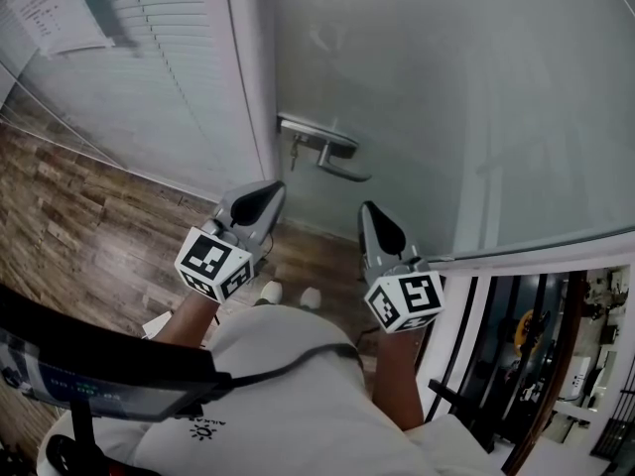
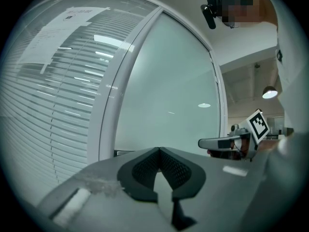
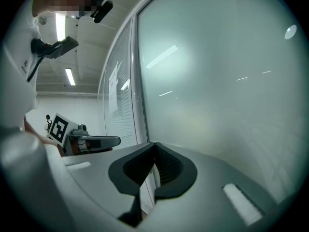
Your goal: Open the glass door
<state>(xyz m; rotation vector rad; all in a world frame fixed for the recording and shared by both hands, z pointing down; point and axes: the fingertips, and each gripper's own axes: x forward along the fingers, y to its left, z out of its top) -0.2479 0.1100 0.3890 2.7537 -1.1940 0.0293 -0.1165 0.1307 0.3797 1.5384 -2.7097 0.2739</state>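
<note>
The frosted glass door (image 1: 446, 87) stands in front of me, with a metal lever handle (image 1: 332, 159) on a lock plate near its left edge. Both grippers point level at the door, just below the handle and short of it. My left gripper (image 1: 270, 188) is shut with nothing between its jaws, below and left of the lever. My right gripper (image 1: 369, 209) is also shut and empty, below and slightly right of it. The left gripper view shows its closed tips (image 2: 158, 150) before the glass (image 2: 169, 81). The right gripper view shows its closed tips (image 3: 154, 144) close to the pane (image 3: 217, 81).
A white door post (image 1: 253, 67) separates the door from a glass panel with blinds (image 1: 149, 58) and a paper notice (image 1: 60, 8). Wood flooring (image 1: 69, 226) lies at the left. A white frame strip (image 1: 536, 251) runs at the right, with dark railings and equipment (image 1: 526, 345) beyond.
</note>
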